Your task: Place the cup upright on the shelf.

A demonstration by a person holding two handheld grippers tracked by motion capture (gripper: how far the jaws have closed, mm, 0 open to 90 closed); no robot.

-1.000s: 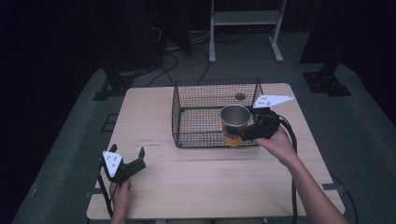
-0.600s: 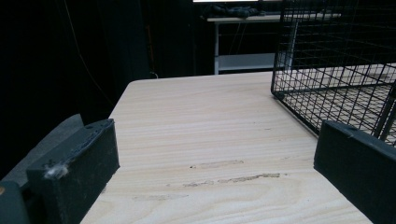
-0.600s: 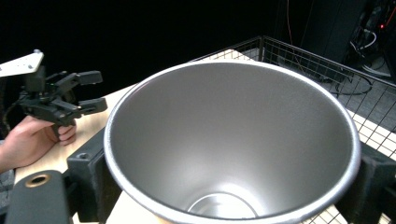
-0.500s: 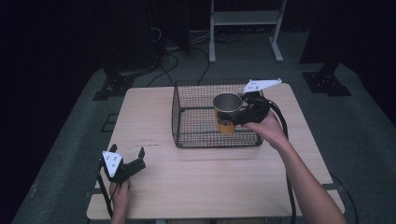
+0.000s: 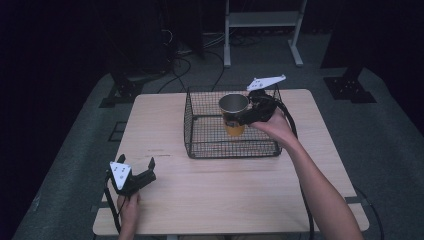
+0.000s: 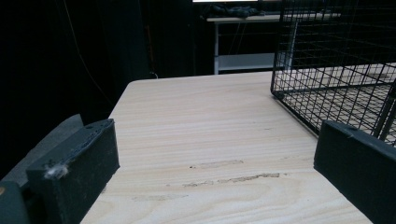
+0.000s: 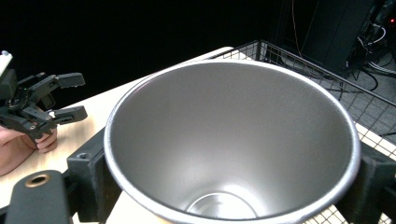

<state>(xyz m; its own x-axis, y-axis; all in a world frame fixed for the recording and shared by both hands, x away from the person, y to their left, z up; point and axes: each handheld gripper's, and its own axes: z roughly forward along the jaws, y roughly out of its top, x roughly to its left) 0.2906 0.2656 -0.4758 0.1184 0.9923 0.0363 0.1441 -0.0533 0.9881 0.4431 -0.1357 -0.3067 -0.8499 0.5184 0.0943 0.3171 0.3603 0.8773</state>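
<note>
The right gripper (image 5: 242, 119) holds a steel cup (image 5: 234, 114) with an orange lower half, its 2 jaws pinching the cup's sides just under the rim, as the right gripper view shows. The cup (image 7: 232, 140) hangs upright and empty above the open top of the black wire basket (image 5: 200, 131), near the basket's right half — not touching the mesh as far as the high view tells.

To set it down well, I judge the cup should go straight down with its mouth level, clear of the right and rear basket walls, until its base meets the wire floor — only then should the jaws part. A tilted descent could catch the base on the mesh.

The left gripper (image 5: 142, 172) rests low near the front-left corner of the wooden table (image 5: 165, 115), jaws spread and empty, well apart from the basket (image 6: 336, 70).
</note>
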